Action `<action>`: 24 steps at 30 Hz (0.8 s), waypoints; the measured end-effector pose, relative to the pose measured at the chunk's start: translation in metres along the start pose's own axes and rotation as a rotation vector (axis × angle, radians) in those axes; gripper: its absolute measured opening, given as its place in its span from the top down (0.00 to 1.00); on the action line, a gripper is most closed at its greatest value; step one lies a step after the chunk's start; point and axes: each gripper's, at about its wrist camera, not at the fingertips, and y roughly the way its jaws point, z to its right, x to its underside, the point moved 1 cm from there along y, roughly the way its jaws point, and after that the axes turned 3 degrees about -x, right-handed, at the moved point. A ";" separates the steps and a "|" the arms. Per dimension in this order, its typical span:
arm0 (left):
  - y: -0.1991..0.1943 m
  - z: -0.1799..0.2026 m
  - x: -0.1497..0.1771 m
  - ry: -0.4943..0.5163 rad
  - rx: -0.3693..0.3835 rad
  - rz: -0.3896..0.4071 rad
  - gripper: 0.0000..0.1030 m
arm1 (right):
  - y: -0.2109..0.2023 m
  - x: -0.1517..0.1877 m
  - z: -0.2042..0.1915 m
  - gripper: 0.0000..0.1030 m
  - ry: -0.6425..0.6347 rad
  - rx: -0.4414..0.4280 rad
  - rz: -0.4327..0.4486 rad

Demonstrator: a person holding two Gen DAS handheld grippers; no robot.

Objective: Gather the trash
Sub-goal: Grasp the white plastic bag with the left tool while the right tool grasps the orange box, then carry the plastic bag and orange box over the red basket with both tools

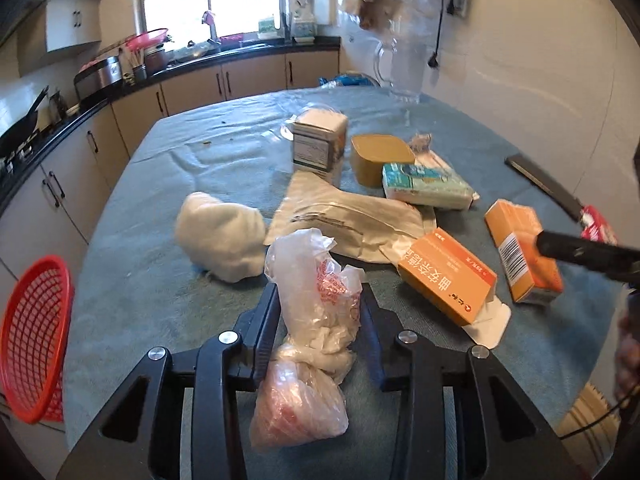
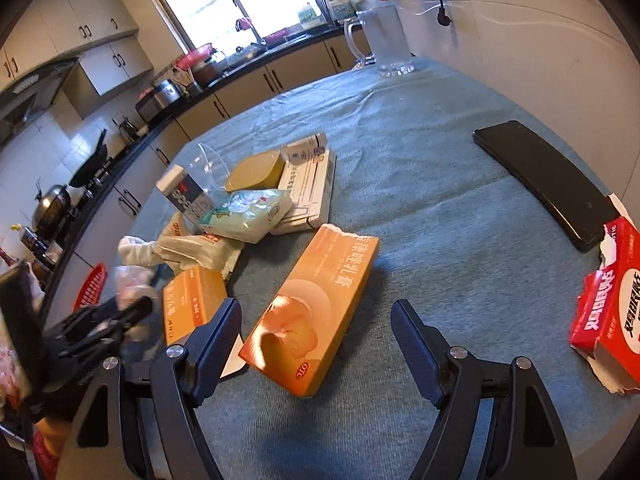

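At the table's left edge hangs a red mesh basket (image 1: pixel 34 340). Your left gripper (image 1: pixel 320 304) is clamped on a crumpled clear plastic bag (image 1: pixel 316 308) near the table's front edge, its pads pressing the bag's middle. Just right lies a short orange carton (image 1: pixel 448 282). Your right gripper (image 2: pixel 316 320) stands with jaws apart around the near end of a long orange carton (image 2: pixel 316 300), pads not touching. A torn red box (image 2: pixel 612 300) sits at the right edge.
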 end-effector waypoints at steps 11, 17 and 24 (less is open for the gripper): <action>-0.033 -0.008 0.005 -0.031 -0.015 0.076 0.64 | 0.031 0.004 -0.021 0.20 -0.152 0.180 -0.042; -0.036 -0.009 0.006 -0.037 -0.003 0.082 0.64 | 0.019 0.006 -0.016 0.50 -0.184 0.178 -0.030; -0.040 -0.010 0.003 -0.047 -0.007 0.092 0.64 | 0.000 0.003 -0.009 0.50 -0.152 0.127 0.022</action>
